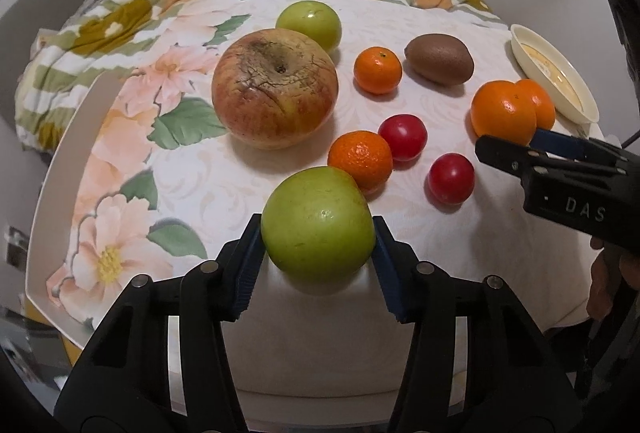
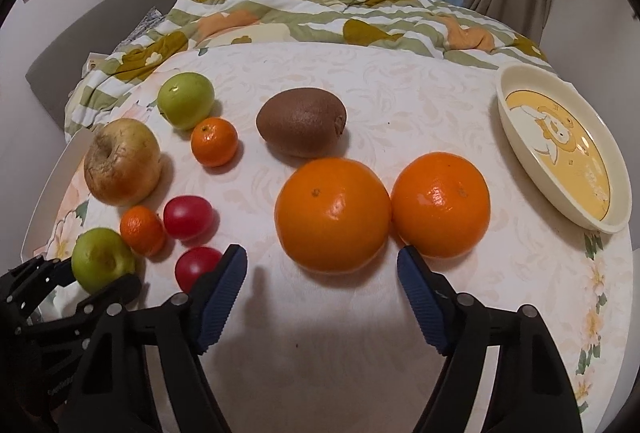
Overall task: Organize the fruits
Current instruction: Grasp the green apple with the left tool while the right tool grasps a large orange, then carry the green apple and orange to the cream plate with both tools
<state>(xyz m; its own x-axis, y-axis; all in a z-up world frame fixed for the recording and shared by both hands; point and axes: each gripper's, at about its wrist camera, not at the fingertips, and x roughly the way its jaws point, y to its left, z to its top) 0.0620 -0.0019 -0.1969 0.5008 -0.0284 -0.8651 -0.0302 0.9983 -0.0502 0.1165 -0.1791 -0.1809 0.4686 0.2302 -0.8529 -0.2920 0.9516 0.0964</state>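
The left gripper (image 1: 318, 233) has its jaws closed in around the near green apple (image 1: 318, 223), the blue pads (image 1: 250, 261) touching the fruit on both sides at its widest part, so the apple is gripped while it sits on the tabletop (image 1: 400, 233). Just beyond that apple, touching its far right shoulder, lies a small mandarin (image 1: 360, 159), and past it a red plum (image 1: 403, 137); a second red plum (image 1: 451, 177) sits to the right of the jaws. Farther ahead stands the big russet apple (image 1: 276, 89), with a second green apple (image 1: 310, 23) behind it, another mandarin (image 1: 377, 69) and a kiwi (image 1: 439, 59) to the far right.

The right gripper (image 2: 322, 269) has its jaws held partly open, and nothing is pressed between the pads (image 2: 222, 293). The left large orange (image 2: 333, 215) lies straight ahead of the gap, its near side just beyond the fingertips and apart from them. The right large orange (image 2: 440, 205) touches the first one and sits just beyond the right fingertip; whether that tip touches it cannot be told. A cream dish (image 2: 516, 149) with a yellow cartoon print rests well to the right of these jaws, near the tabletop's edge. A floral quilt (image 2: 320, 9) lies bunched beyond the far edge.
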